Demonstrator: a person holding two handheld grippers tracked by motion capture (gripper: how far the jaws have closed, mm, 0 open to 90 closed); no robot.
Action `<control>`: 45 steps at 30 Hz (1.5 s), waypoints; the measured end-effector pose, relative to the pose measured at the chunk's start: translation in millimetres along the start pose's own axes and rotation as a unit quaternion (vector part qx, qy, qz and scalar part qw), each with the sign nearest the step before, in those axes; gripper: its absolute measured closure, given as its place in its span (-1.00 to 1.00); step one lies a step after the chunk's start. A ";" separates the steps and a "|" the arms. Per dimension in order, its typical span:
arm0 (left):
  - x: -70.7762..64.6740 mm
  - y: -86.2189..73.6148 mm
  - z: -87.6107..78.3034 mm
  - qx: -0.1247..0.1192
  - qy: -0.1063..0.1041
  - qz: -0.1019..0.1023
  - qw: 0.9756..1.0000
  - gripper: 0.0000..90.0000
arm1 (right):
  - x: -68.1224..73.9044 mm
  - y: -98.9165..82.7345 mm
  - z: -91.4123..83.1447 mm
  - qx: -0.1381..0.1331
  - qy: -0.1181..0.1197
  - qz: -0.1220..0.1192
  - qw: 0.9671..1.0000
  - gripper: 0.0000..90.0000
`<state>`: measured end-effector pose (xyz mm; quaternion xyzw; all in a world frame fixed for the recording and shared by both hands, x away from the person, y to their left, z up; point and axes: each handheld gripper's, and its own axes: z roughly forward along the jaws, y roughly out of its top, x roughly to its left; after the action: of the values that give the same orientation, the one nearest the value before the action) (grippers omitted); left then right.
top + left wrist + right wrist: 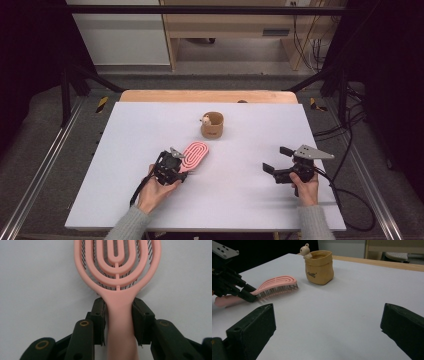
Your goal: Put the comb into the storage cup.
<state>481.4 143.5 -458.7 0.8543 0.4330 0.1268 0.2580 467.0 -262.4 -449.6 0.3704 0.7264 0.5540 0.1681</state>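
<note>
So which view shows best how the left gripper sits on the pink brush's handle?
The left gripper view: the pink brush handle runs between the left gripper pads, which flank it just below the head. The right gripper view shows brush and left gripper side-on, bristles down. The high view shows the head past the gripper body.

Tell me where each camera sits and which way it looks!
High view: above the person's side, looking forward and down on the white table; both forearms, left gripper, right gripper.
Left gripper view: rides the left gripper, looking along its jaws, which flank the pink hairbrush handle.
Right gripper view: rides the right gripper, jaws wide apart, facing across the table.
Shared: right gripper and high views both show hairbrush and tan bear cup.
</note>
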 end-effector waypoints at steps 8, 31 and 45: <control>1.0 -0.5 -0.1 0.002 -0.002 -0.008 1.000 0.50 | 0.0 0.0 0.0 0.000 0.000 0.000 1.000 -0.99; 4.5 -1.5 -9.7 -0.016 -0.016 -0.013 1.000 0.54 | -0.1 0.0 0.1 0.000 0.001 0.000 1.000 -0.99; 5.0 -0.9 -27.4 -0.059 -0.019 -0.007 0.998 0.54 | -0.1 0.0 0.3 -0.001 0.001 0.001 1.000 -0.99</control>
<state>471.7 157.0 -436.3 0.8366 0.4262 0.1342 0.3169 467.2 -262.3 -449.6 0.3706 0.7255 0.5555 0.1667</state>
